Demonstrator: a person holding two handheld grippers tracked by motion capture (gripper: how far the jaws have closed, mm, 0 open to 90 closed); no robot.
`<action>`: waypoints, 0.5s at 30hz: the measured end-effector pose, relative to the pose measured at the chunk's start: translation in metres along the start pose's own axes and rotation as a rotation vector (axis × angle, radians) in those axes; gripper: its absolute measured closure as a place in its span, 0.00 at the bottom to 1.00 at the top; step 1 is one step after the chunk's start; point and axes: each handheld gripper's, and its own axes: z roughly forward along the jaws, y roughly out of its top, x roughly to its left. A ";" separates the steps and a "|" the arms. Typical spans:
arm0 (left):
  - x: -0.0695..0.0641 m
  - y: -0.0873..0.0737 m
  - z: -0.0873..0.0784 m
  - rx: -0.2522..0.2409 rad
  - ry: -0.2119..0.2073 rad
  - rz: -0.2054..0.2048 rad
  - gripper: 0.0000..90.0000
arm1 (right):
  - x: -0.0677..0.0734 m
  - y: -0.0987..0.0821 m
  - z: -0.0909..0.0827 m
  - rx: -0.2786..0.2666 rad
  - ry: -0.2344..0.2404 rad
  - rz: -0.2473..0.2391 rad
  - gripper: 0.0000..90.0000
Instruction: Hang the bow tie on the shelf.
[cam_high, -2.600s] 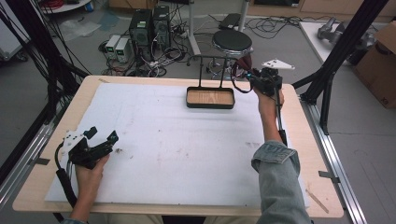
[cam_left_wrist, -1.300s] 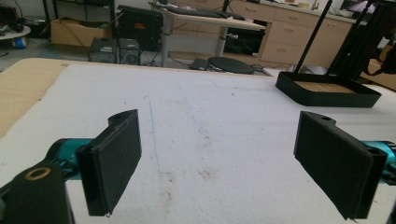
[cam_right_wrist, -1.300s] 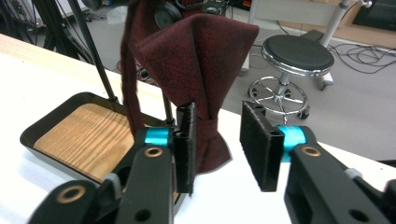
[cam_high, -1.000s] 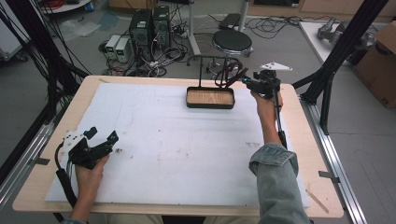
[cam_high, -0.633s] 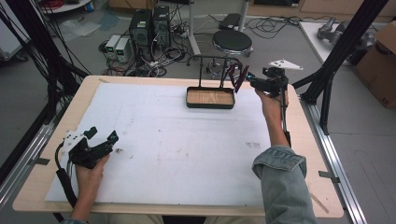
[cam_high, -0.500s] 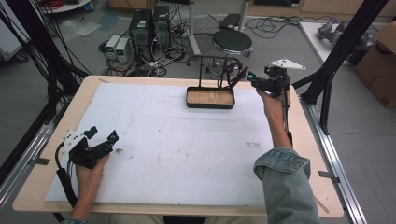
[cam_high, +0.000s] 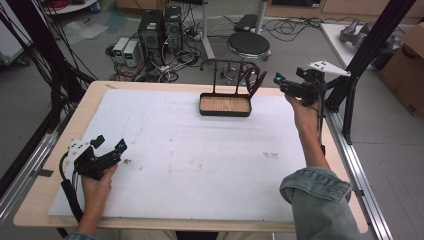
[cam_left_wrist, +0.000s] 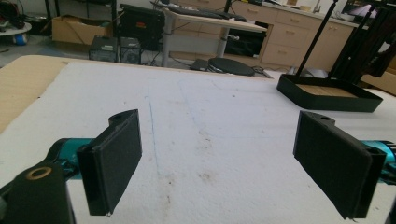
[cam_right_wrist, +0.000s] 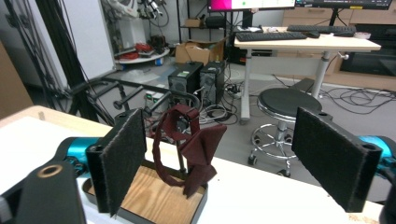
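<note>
A dark red fabric strap (cam_right_wrist: 189, 144) hangs from the bar of a black stand (cam_high: 227, 64), over a black tray with a wooden floor (cam_high: 224, 113) at the table's far middle. My right gripper (cam_high: 281, 85) hovers just right of the stand, apart from the strap (cam_high: 253, 80). Its jaws have just been opening and stand wide, with nothing pressed between the pads (cam_right_wrist: 123, 158). My left gripper (cam_high: 110, 143) rests open at the near left of the white mat, its pads (cam_left_wrist: 112, 158) empty, with the tray (cam_left_wrist: 327, 91) far off.
A white mat (cam_high: 200, 150) covers the wooden table (cam_high: 50, 200). Beyond the far edge are a round black stool (cam_high: 248, 44), computer boxes (cam_high: 160, 25) and cables on the floor. A black frame post (cam_high: 370, 45) rises at the right.
My right gripper drew back to the right and upward from the stand while its jaws opened; the red strap stays hanging on the bar. The left gripper kept still.
</note>
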 end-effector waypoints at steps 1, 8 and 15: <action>0.000 0.000 0.000 0.000 -0.001 -0.001 0.17 | 0.000 0.001 -0.003 0.001 0.007 0.007 0.17; 0.000 0.000 0.000 0.001 -0.001 -0.001 0.17 | 0.004 0.004 -0.023 -0.026 0.040 0.048 0.13; 0.000 0.000 0.000 0.002 0.000 -0.002 0.17 | 0.009 -0.005 -0.047 -0.039 0.075 0.033 0.13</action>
